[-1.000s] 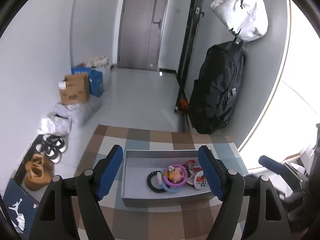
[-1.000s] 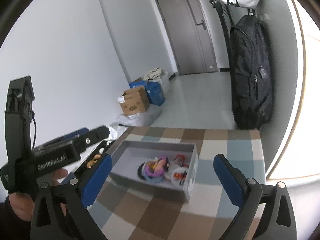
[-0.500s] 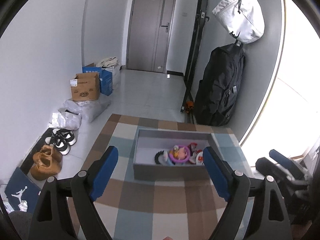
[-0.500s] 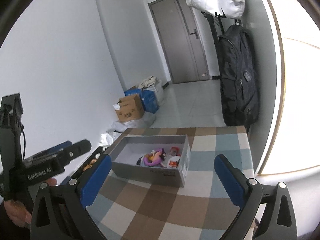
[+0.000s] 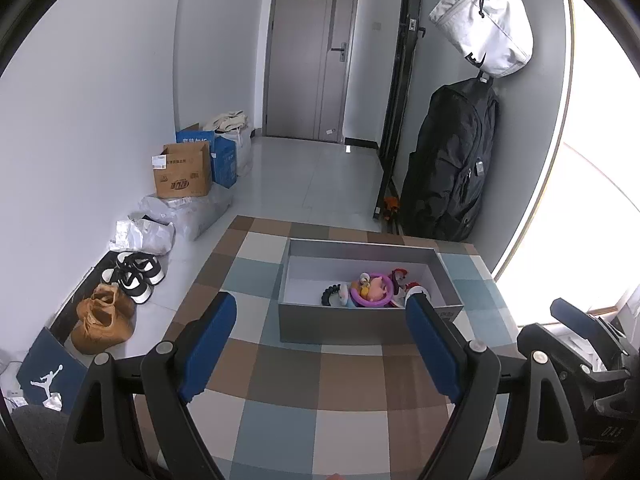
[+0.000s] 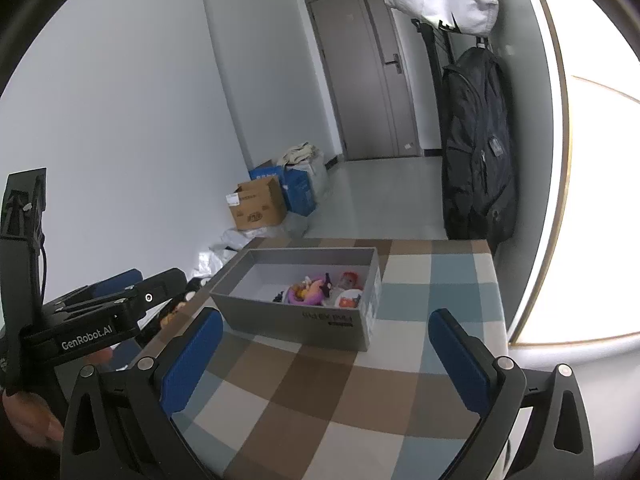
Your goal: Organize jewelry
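Both claws stand wide open and hold nothing. The left claw hangs over the near part of the table, its two blue pads apart with bare checked cloth between them. The right claw does the same from the right side, and its view also catches the left claw's black body off the table's left edge.

The table is the largest thing in play, covered in a cloth of brown, blue and cream squares. It carries one thing only: a grey box, open-topped and rectangular, set toward the far edge and somewhat nearer the far right corner. The open top probably serves to let pieces be dropped in from above.

Inside the box lies the jewelry, bunched in a small heap against the right end of the near wall, while the left half of the box floor is bare. A purple ring sits on top, with a black beaded band just to its left and some red-and-white pieces at the right. An exact count of the pieces cannot be made; they overlap and are small.

No jewelry shows on the cloth outside the box, so the sorting looks finished or close to it, and the claws seem to be held clear of the box for that reason.

Counted: two claws, one table, one box, one heap.
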Motion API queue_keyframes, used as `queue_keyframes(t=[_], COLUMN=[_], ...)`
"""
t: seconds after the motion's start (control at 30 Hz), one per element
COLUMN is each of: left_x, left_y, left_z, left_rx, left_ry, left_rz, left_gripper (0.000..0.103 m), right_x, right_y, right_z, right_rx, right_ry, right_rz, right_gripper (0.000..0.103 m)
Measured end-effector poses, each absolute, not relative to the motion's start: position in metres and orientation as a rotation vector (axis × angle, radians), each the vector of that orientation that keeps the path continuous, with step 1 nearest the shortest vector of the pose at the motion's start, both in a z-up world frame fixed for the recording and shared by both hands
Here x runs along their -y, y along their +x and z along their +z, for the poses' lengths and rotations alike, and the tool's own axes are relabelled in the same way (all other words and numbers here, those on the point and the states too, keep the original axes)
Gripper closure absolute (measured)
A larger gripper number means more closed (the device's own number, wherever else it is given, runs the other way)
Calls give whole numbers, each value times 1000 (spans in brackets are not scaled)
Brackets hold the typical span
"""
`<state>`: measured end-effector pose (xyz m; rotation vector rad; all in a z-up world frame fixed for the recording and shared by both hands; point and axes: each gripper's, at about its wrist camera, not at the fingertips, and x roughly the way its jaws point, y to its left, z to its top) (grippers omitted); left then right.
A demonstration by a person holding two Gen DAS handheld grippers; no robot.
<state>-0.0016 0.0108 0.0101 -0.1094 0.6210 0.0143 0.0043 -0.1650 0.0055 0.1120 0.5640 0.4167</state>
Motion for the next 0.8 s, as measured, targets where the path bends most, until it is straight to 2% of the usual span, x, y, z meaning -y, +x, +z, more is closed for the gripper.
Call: queue_keyframes(t=[0.8], left_x=[-15], left_y=[-2], left_z=[7], left_rx=[-641], left_ry=[-137], left_rz=[15], left_gripper=[19], right_x=[165], right_y=[6], right_z=[3], right_rx=[-577], right_ry=[109], right_rz=[407], right_gripper=[0])
